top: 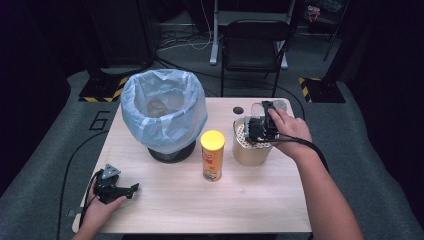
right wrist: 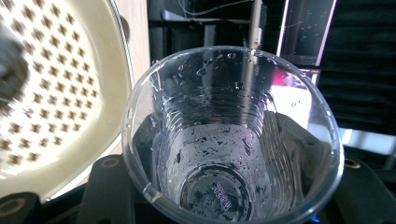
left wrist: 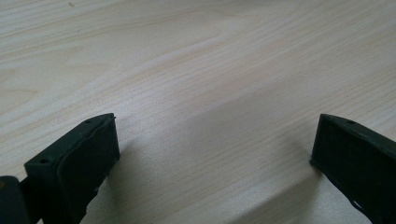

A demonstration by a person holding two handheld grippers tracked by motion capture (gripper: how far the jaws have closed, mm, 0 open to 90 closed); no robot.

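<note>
R tongs (top: 267,112) are clamped on a clear plastic cup (right wrist: 233,140), held w/ its mouth tipped toward the far edge of the worktop (top: 175,200). In the right gripper view the cup sits between the two black jaws, which press its sides; the wall looks slightly squeezed. Inside of cup is wet: droplets and dark specks on the ribbed wall & on the base. No pooled liquid visible.

Cup is up off the worktop, at the far R part, just above/beside a beige round container w/ a perforated top (top: 251,145). Same perforated surface shows at the left of the right gripper view (right wrist: 51,93), right next to the cup rim; can't tell if they touch. Person's R hand (top: 290,130) wraps the gripper body, cable trailing back along the forearm.

L tongs (top: 125,191) rest low at the near L corner of the worktop, L hand (top: 102,207) behind them. Jaws stand wide apart, nothing between, just bare light wood grain in the left gripper view (left wrist: 210,93).

Other stuff: bin lined w/ a pale blue bag (top: 164,112) at the far L-centre, something brownish at its bottom, too blurry to ID. Yellow-lidded crisp tube (top: 212,155) stands upright mid-worktop, between bin and beige container, apart from both. Small dark round hole (top: 238,110) in the worktop near the far edge. Black folding chair (top: 252,42) behind the worktop.
</note>
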